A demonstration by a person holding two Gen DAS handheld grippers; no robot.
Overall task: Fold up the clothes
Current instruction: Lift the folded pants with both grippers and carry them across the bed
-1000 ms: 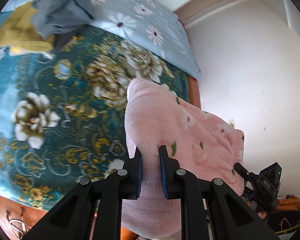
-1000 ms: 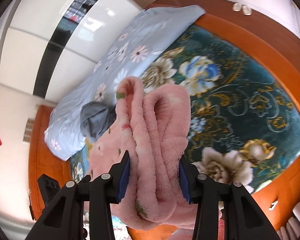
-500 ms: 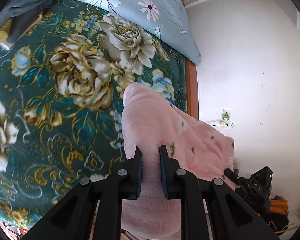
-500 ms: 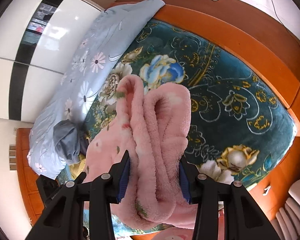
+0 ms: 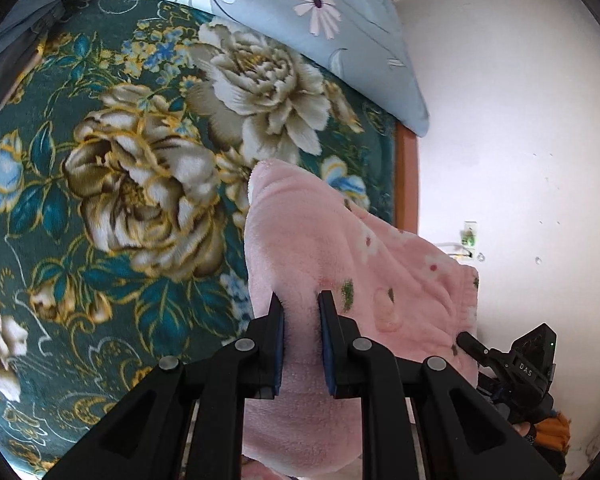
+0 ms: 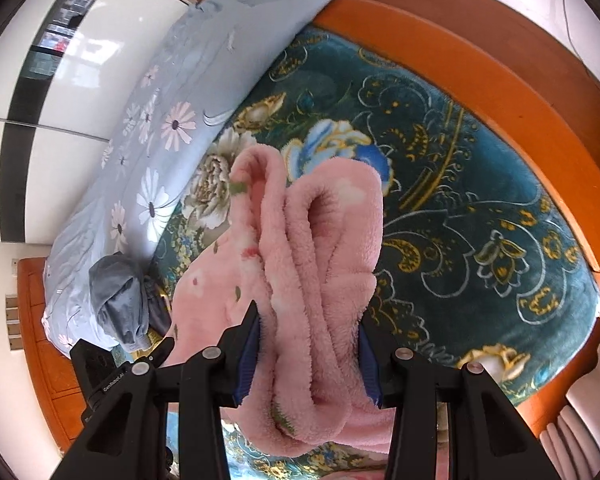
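Both grippers pinch the fluffy pink fleece garment (image 5: 320,248), held above the teal floral bedspread (image 5: 100,160): left gripper (image 5: 300,312) on a thin fold, right gripper (image 6: 308,332) around a thick bunch. A grey garment (image 6: 118,300), perhaps trousers, lies beside the pale blue daisy-print quilt (image 6: 160,160).

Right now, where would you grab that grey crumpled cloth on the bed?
Pinch the grey crumpled cloth at its bunched top, coming straight down from above: it sits in a raised heap against the light blue flowered quilt, so its sides are crowded.
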